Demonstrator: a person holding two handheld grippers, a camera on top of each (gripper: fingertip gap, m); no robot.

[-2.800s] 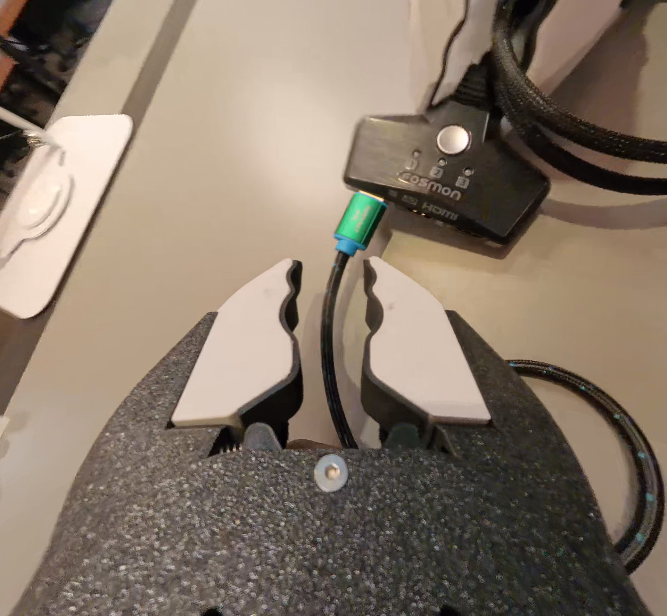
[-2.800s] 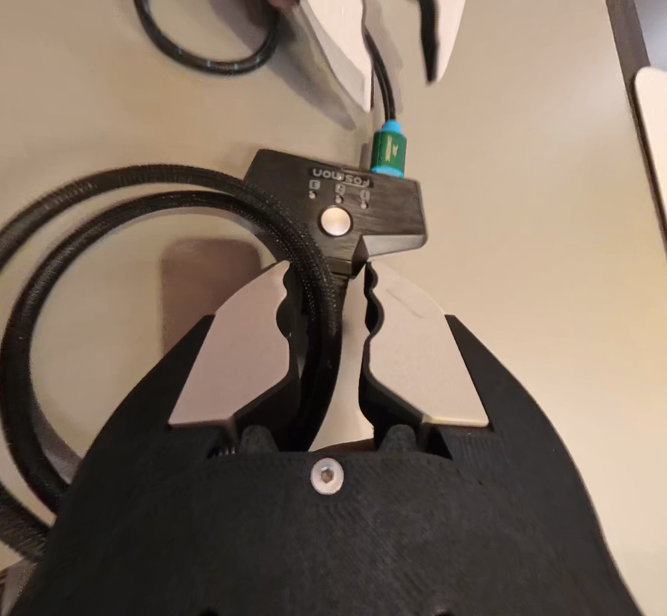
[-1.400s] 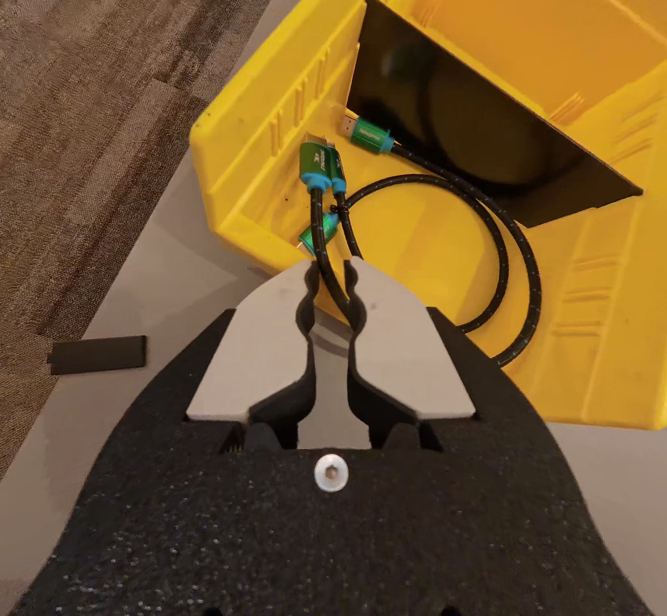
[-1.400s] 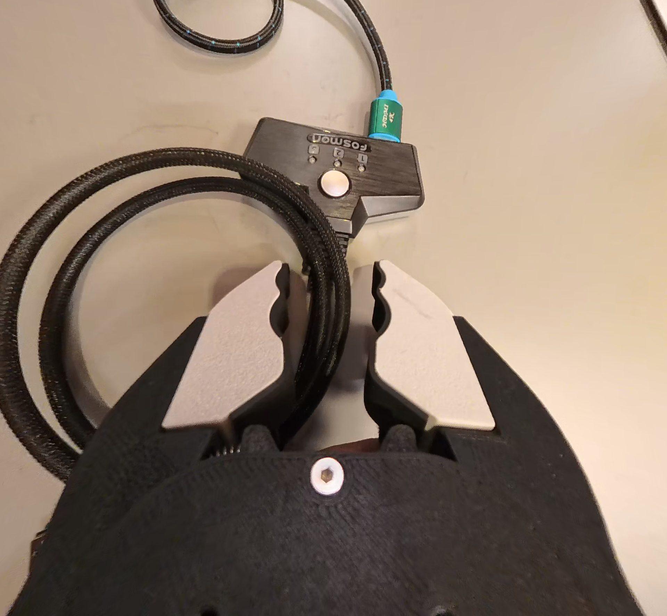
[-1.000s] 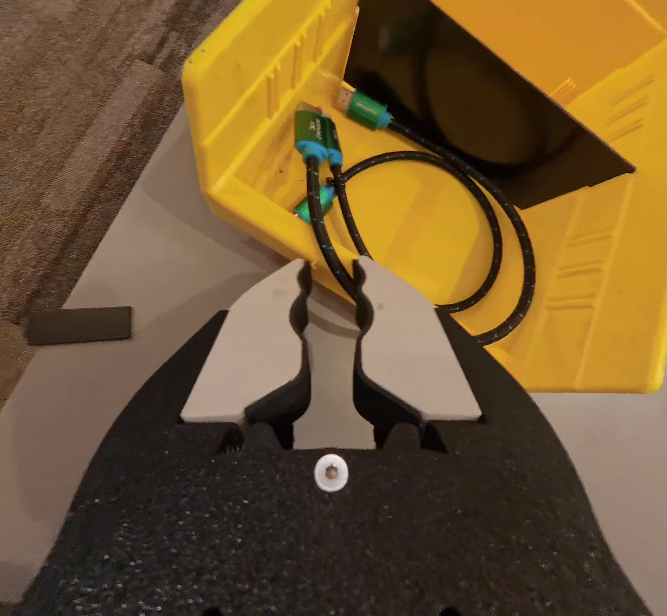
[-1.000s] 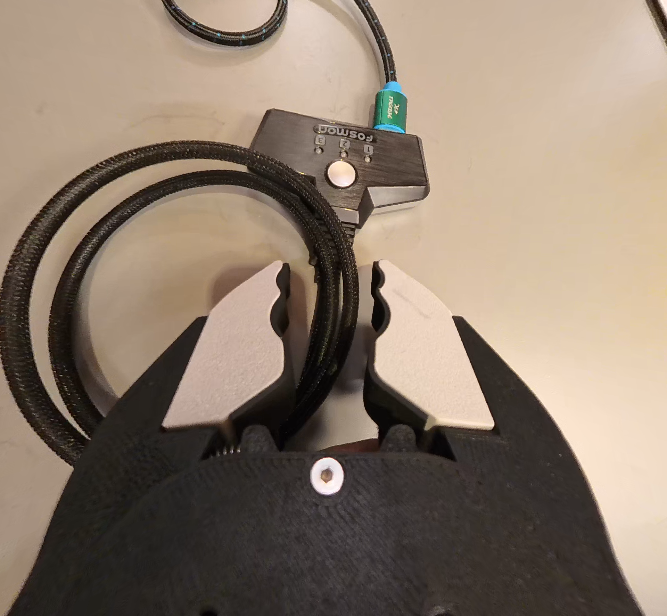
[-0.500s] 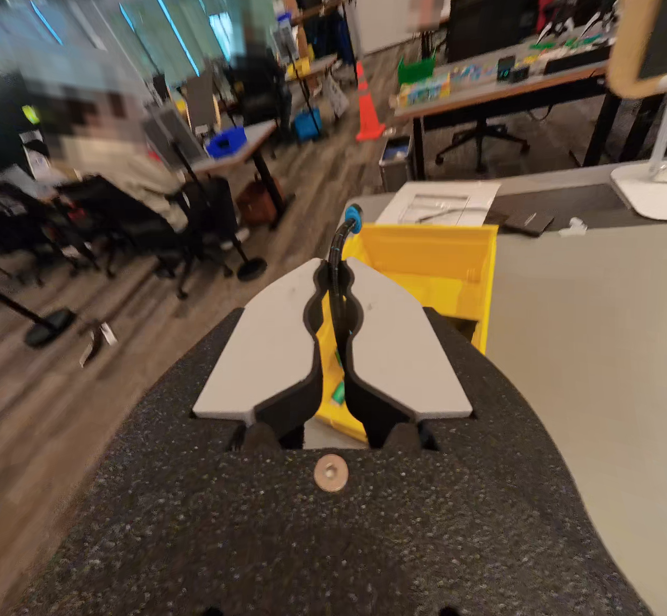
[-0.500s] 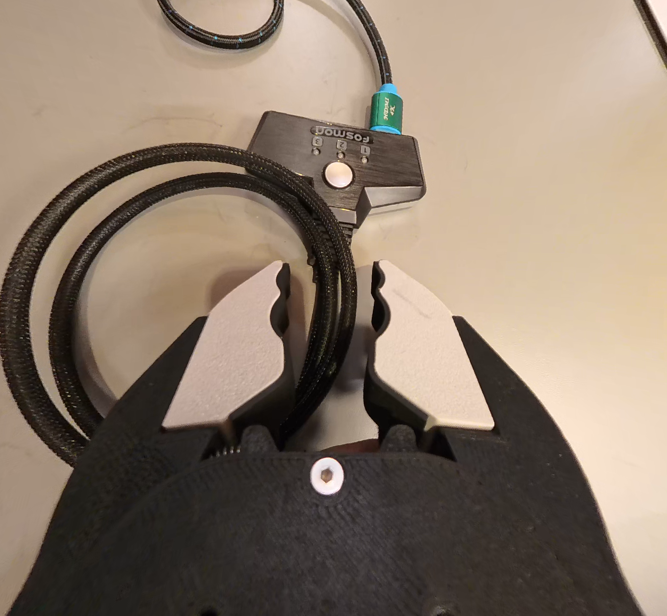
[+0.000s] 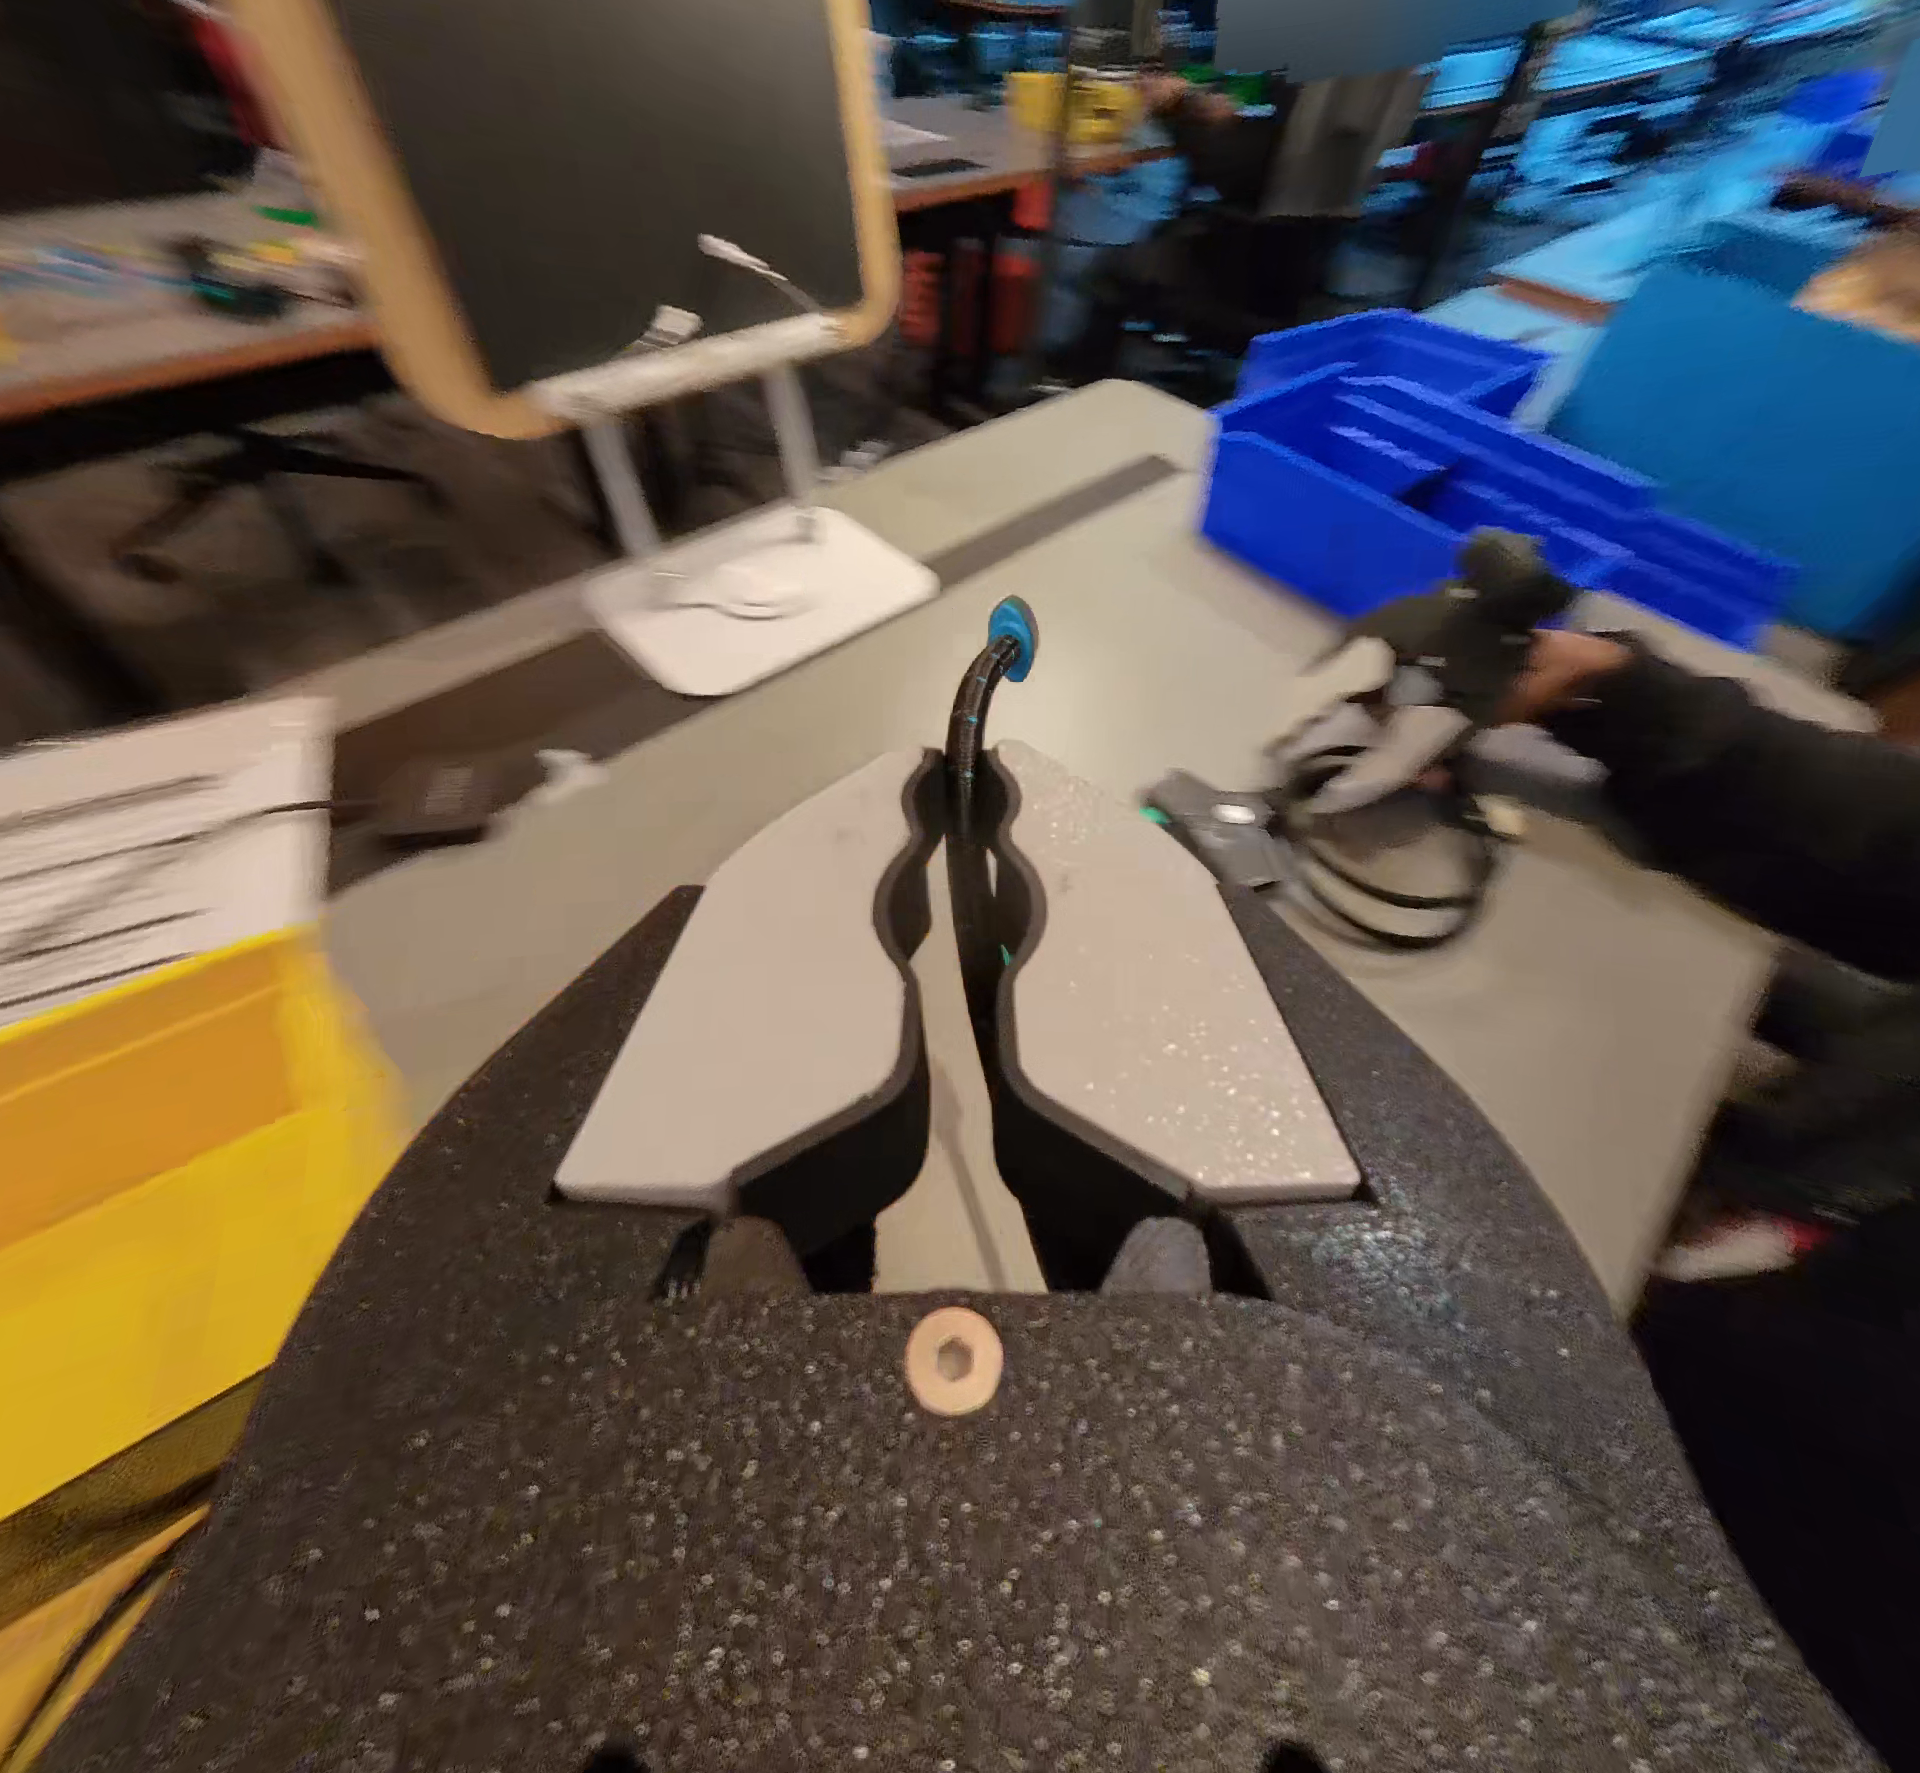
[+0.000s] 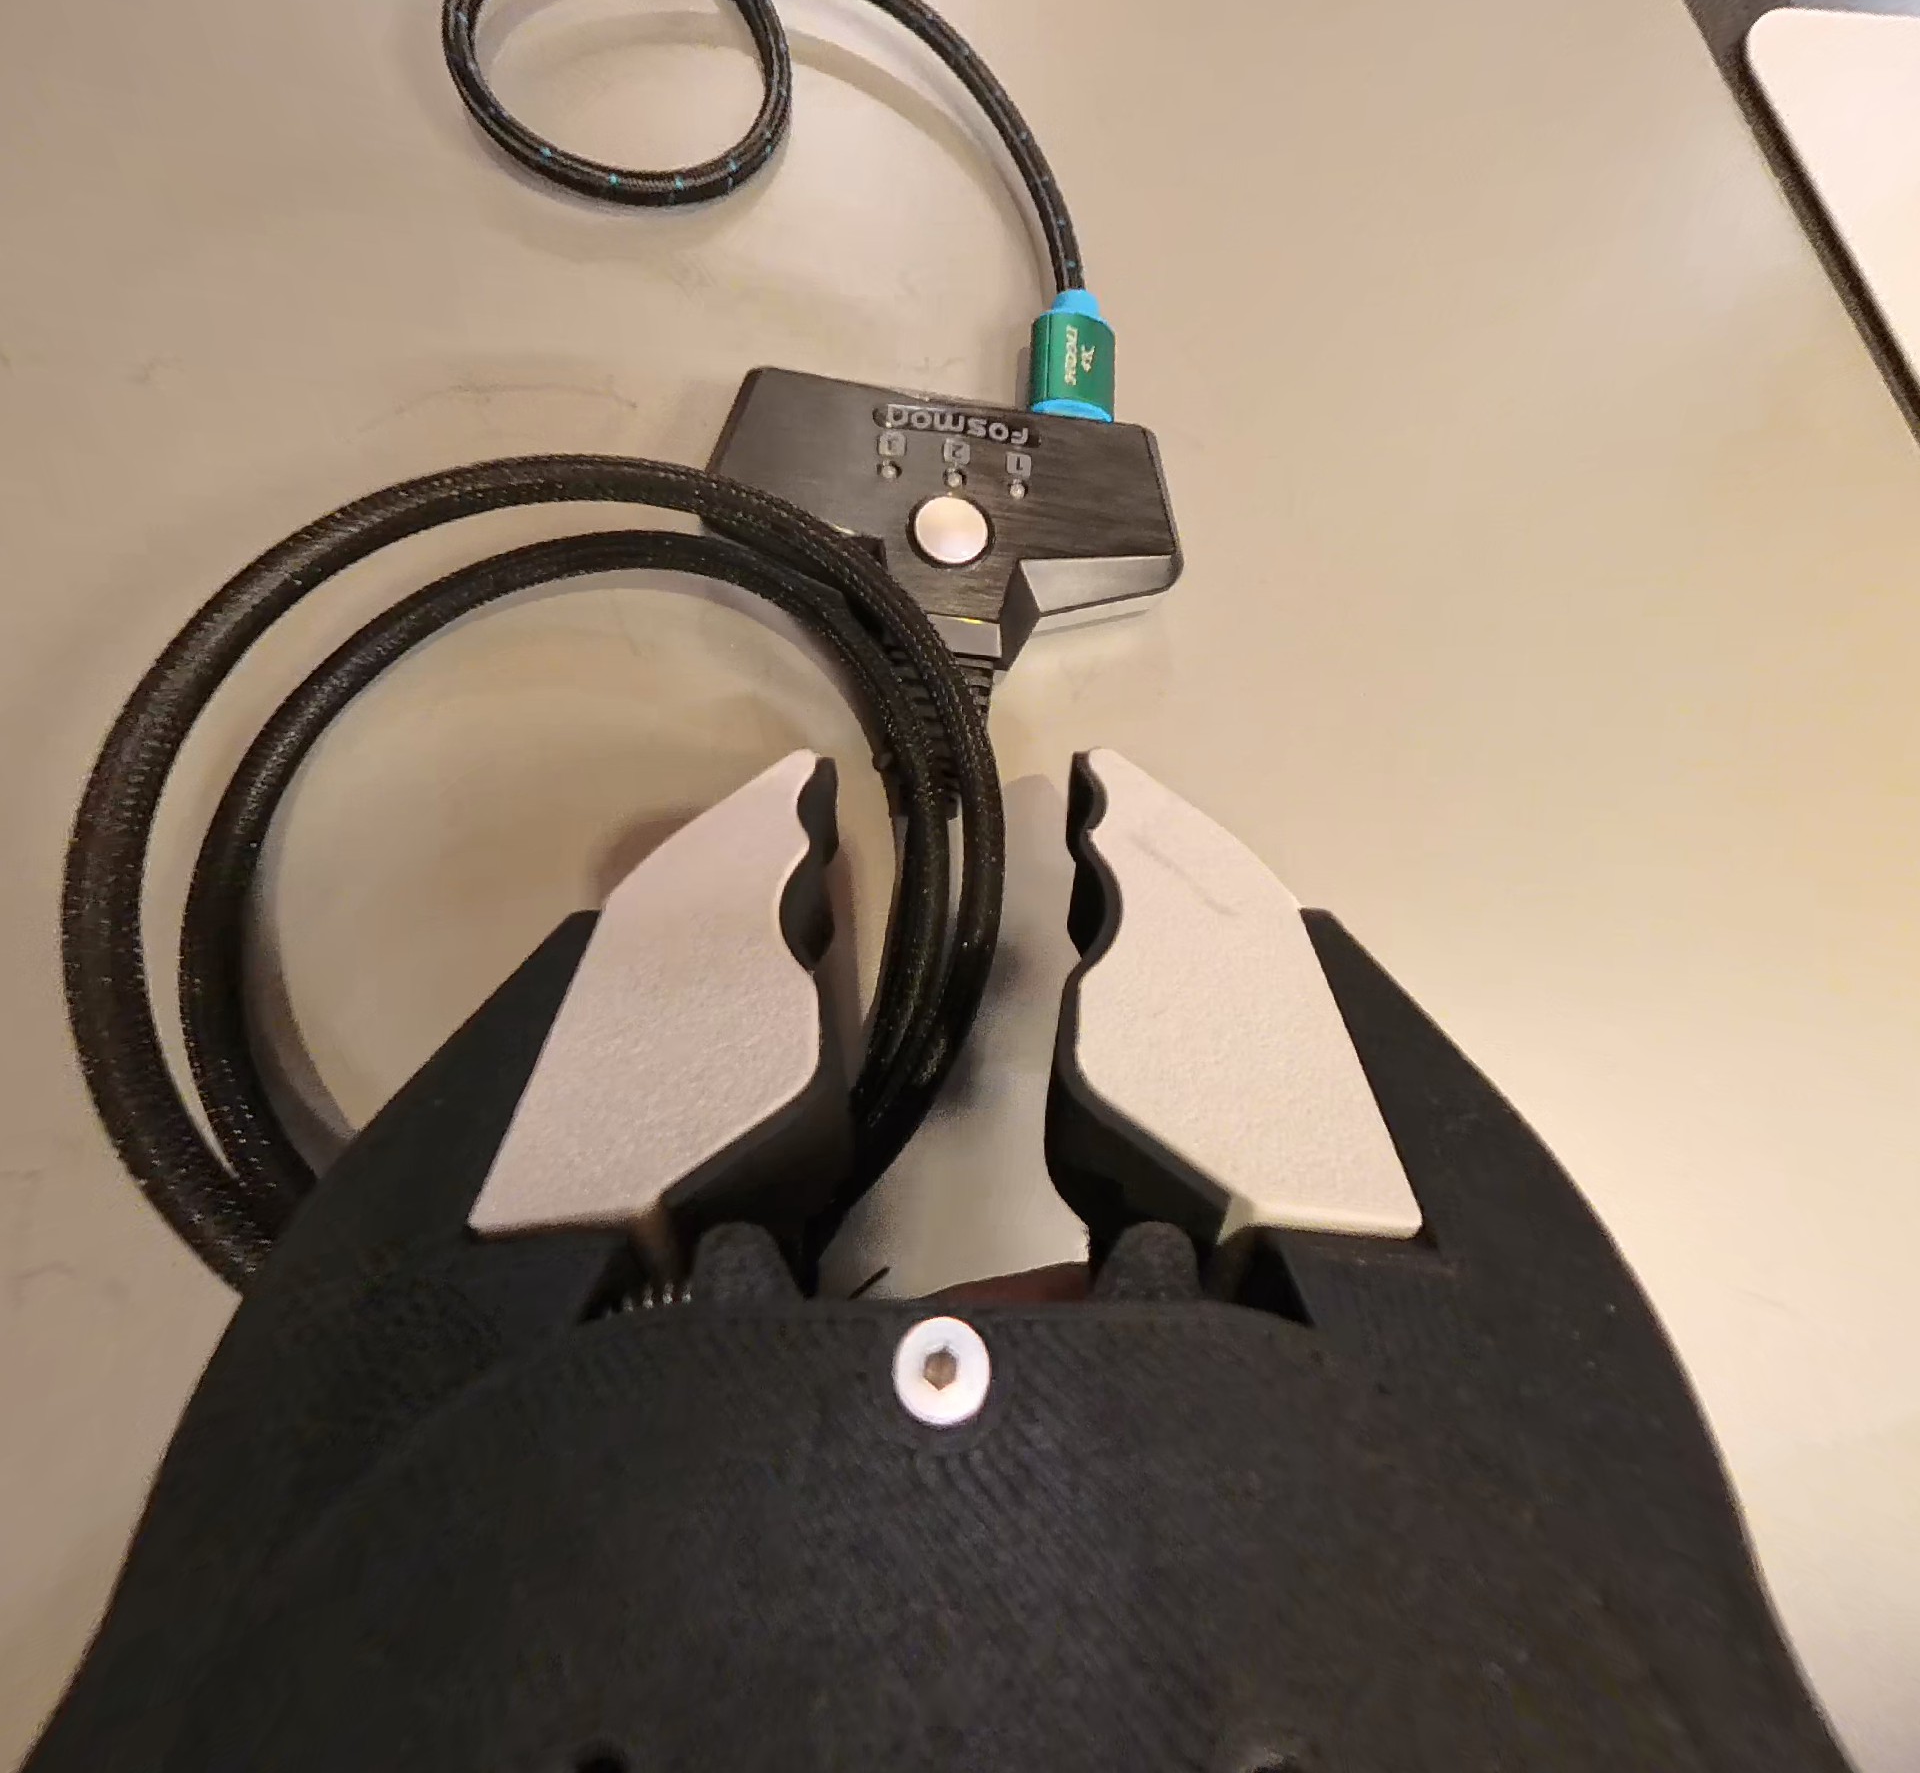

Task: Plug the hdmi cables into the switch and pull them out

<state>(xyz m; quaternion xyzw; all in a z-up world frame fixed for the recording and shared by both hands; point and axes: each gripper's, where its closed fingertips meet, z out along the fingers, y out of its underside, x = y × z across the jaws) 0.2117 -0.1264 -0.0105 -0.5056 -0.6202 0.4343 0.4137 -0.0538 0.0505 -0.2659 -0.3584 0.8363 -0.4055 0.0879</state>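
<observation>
The black HDMI switch [image 10: 956, 508] lies on the beige table with one green-and-blue HDMI plug [image 10: 1072, 364] in its far right port. Its thick black cord [image 10: 940, 892] runs between the fingers of my right gripper [image 10: 951, 788], which is open just behind the switch. My left gripper [image 9: 961, 767] is shut on a second braided HDMI cable [image 9: 971, 747], held in the air; the cable's blue plug end [image 9: 1010, 634] sticks up past the fingertips. In the left wrist view the switch [image 9: 1221, 824] and the right gripper [image 9: 1382, 767] show far off at the right.
A yellow bin [image 9: 156, 1152] is at the left. Blue bins [image 9: 1455, 487] stand at the far right. A monitor on a white stand [image 9: 769, 601] is at the back. A person's dark sleeve [image 9: 1766, 819] reaches in from the right. Papers [image 9: 145, 840] lie at the left. Some 40 cm of space lies between my two pairs of fingers.
My left gripper closed on a cable from the yellow bin, lifted it and swung right toward the switch. The right gripper stayed open and still around the switch's cord.
</observation>
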